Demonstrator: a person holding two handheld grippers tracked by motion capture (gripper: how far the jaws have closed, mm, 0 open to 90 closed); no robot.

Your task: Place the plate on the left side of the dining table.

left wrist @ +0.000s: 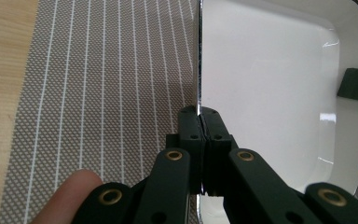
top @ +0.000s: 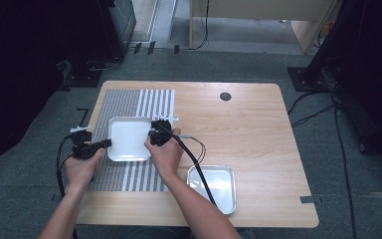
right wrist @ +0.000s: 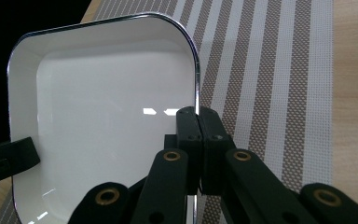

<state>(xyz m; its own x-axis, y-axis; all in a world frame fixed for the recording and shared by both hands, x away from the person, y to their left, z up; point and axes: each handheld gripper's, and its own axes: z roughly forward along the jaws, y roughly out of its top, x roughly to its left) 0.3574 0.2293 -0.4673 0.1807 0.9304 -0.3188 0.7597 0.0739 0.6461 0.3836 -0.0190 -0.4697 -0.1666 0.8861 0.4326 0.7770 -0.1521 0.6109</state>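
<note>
Clamping opposite rims of the white tray [top: 128, 138], L gripper [left wrist: 199, 116] & R gripper [right wrist: 197, 116] each had jaws shut tight on its edge; tray sat betw. them, over the striped mat [top: 156, 102].

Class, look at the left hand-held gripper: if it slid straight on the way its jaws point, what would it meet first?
The left hand-held gripper, clamped on the white tray's rim, would probably run along that rim to the tray's far corner, though depth is hard to judge.

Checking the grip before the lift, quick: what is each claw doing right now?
Left claw: closed on the left rim of the white tray.
Right claw: closed on the same tray's opposite rim.
</note>
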